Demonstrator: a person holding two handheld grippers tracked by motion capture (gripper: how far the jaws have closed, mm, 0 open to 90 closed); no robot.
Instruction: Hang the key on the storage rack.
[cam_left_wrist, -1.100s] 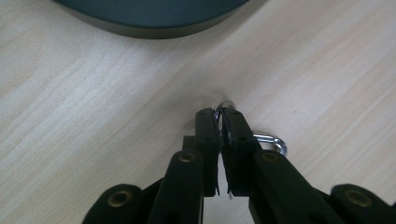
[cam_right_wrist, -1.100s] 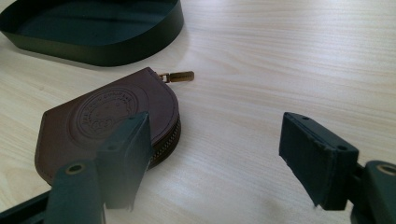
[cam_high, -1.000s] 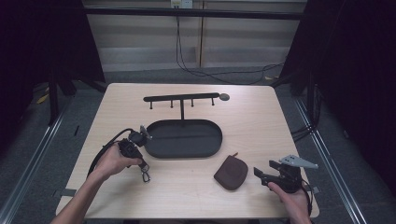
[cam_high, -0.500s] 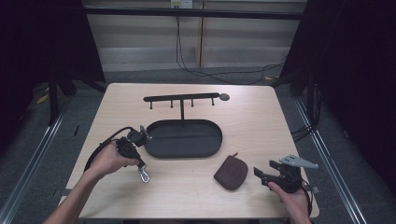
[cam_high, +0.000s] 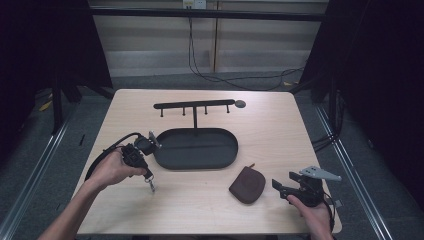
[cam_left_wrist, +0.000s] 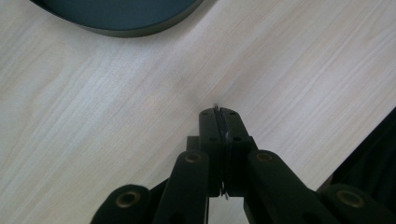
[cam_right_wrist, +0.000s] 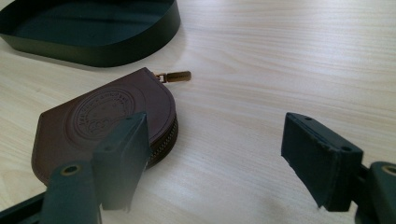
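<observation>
My left gripper (cam_high: 148, 176) is left of the dark oval tray (cam_high: 196, 166), pointing down at the table. In the left gripper view its jaws (cam_left_wrist: 218, 116) are pressed together with a thin sliver of metal pinched between them. A small metal clasp (cam_high: 151, 185) hangs just below its tips. My right gripper (cam_high: 283, 182) stands open near the front right edge, just right of a brown round zip pouch (cam_high: 247, 185). In the right gripper view the pouch (cam_right_wrist: 93, 122) lies partly behind the left jaw, and nothing is between the gripper's (cam_right_wrist: 219, 154) jaws.
A black rack with several hooks (cam_high: 195, 105) stands behind the tray. The tray's wall (cam_right_wrist: 116, 50) is just beyond the pouch, whose brass zip pull (cam_right_wrist: 175, 76) points toward the tray. The table's front edge is close under both hands.
My left hand has shifted slightly to the left with the metal clasp still in its jaws. The right gripper and the pouch have not moved.
</observation>
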